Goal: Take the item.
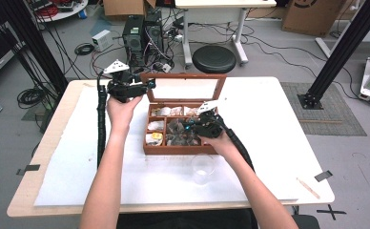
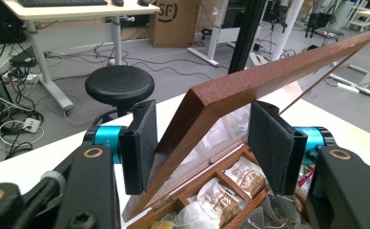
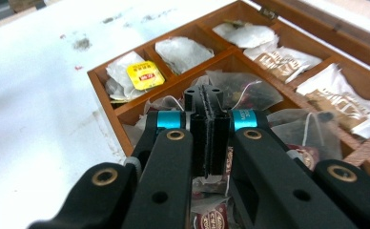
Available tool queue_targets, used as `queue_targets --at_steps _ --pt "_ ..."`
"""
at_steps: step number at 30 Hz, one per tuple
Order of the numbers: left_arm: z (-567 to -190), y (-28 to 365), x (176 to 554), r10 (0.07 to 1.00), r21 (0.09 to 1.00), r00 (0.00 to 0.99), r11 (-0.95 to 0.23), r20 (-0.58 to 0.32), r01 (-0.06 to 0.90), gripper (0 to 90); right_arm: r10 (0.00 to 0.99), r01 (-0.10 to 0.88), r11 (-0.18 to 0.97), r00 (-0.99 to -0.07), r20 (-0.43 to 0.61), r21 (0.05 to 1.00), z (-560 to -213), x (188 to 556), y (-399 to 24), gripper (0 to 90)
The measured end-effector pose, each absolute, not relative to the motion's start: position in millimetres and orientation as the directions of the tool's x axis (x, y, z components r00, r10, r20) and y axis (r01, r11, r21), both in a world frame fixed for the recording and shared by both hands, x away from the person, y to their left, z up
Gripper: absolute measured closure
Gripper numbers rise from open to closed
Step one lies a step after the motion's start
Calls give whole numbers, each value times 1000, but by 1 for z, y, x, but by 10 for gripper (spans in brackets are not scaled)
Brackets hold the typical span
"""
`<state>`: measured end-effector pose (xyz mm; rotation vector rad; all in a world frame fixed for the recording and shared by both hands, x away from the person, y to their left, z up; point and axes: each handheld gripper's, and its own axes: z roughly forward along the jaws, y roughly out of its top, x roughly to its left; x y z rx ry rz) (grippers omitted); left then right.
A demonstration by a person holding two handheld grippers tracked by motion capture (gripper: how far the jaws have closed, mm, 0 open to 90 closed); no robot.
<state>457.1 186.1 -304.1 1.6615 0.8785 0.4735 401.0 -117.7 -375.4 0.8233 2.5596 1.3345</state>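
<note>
Each hand-held gripper [image 1: 150,86] is black, its two flat jaws faced with dark ribbed pads [image 2: 268,145] on turquoise collars. Brass-ringed pivots (plus small black screws) dot the linkage arms. A grey three-cornered plate tops each, and a ribbed black cable [image 1: 100,121] trails back. Forearms are unsleeved.

Box [image 3: 121,128] and lid [image 2: 250,78]: reddish-brown wood, faintly speckled satin finish; lid pane clear and glossy. Between the left pads [image 2: 142,143]: lid frame. Ahead of the right pads [image 3: 210,129]: translucent mesh tea bags [image 3: 240,93], white paper sachets [image 3: 338,102]. Pads: matt black, ribbed. Tabletop [image 1: 278,124]: matt white. Cup [image 1: 203,168]: clear plastic.
</note>
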Motion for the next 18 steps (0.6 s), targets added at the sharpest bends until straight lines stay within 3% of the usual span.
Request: queue_targets --at_steps 18 --pt "-304 186 458 757 950 638 -78 -142 304 441 505 344 413 -857 102 843 -345 375 -145 900"
